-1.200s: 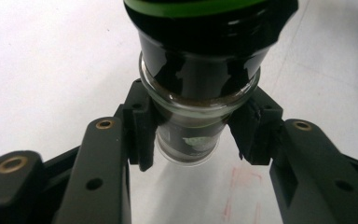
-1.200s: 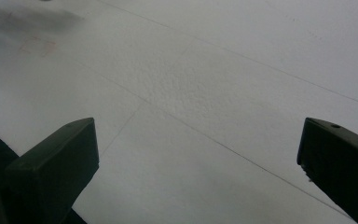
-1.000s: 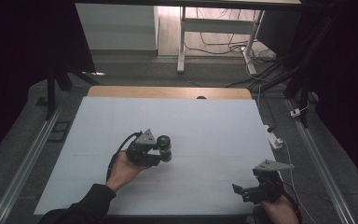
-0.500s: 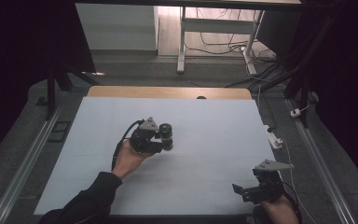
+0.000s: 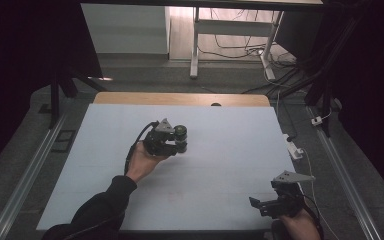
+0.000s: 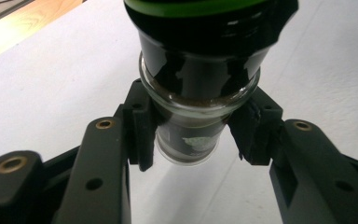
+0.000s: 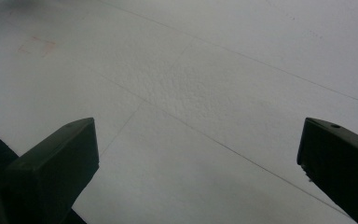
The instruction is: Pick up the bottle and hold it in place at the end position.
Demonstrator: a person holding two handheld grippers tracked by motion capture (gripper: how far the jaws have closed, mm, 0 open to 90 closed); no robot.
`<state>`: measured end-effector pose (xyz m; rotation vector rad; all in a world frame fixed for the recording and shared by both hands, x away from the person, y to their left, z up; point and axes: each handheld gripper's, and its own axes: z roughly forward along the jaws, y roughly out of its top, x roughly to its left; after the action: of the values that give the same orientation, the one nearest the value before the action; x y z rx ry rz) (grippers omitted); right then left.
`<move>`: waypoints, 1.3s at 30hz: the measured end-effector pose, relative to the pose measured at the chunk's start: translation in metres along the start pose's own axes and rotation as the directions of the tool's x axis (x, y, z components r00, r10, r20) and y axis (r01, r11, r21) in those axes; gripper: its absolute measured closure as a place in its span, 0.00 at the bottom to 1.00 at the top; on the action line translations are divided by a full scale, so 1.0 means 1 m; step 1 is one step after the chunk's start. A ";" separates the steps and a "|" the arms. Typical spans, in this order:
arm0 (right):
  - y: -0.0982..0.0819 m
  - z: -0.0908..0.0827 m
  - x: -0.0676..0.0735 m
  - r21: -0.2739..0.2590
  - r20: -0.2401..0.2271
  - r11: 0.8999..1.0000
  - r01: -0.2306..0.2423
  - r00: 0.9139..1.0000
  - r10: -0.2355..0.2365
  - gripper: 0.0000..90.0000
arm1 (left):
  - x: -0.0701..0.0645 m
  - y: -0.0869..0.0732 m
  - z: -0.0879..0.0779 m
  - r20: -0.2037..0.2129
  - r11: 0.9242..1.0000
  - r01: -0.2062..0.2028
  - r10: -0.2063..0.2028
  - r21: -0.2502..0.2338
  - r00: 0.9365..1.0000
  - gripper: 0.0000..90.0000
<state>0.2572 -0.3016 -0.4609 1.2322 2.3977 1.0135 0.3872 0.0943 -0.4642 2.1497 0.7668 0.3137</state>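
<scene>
L gripper (image 6: 193, 135) is clamped on a glass jar (image 6: 196, 88) w/ green lid; R gripper (image 7: 198, 163) jaws stand wide apart, holding nothing, over the white table (image 5: 220, 150).

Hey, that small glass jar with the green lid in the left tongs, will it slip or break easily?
The small glass jar with the green lid looks smooth and round, so it may slip or roll. Glass: probably breakable. The left tongs clamp only its narrow end, so it could pivot.
</scene>
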 end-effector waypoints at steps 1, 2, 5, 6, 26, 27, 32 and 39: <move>0.000 0.000 0.000 0.000 0.001 1.000 0.000 1.000 0.000 0.00 | 0.002 -0.001 0.002 -0.003 1.000 0.005 -0.005 0.002 1.000 0.60; 0.000 0.000 0.000 0.000 0.001 1.000 0.000 1.000 0.000 0.00 | 0.003 -0.002 0.004 -0.005 1.000 0.010 -0.010 0.003 1.000 0.60; 0.000 0.000 0.000 0.002 0.001 1.000 0.002 1.000 -0.002 0.00 | 0.008 -0.005 0.010 -0.008 1.000 0.024 -0.024 0.006 1.000 0.60; 0.000 0.000 0.000 0.002 0.002 1.000 0.002 1.000 -0.002 0.00 | 0.010 -0.006 0.012 -0.006 0.999 0.032 -0.032 0.003 0.999 0.60; 0.000 0.001 0.000 0.010 0.004 1.000 0.003 1.000 -0.003 0.00 | 0.014 -0.017 0.041 -0.017 0.999 0.026 -0.026 0.027 1.000 0.60; 0.000 0.001 0.000 0.009 0.004 1.000 0.004 1.000 -0.004 0.00 | 0.014 -0.018 0.041 -0.018 0.999 0.024 -0.023 0.032 1.000 0.60; 0.000 0.001 0.000 0.009 0.002 1.000 0.004 1.000 -0.004 0.00 | 0.012 -0.021 0.045 -0.028 0.999 0.011 -0.009 0.046 1.000 0.60; 0.000 0.001 0.000 0.008 0.001 1.000 0.005 1.000 -0.005 0.00 | 0.011 -0.024 0.044 -0.031 0.999 0.008 -0.007 0.035 1.000 0.60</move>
<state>0.2573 -0.3010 -0.4613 1.2287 2.4053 1.0018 0.4068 0.0854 -0.5112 2.1787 0.8028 0.3325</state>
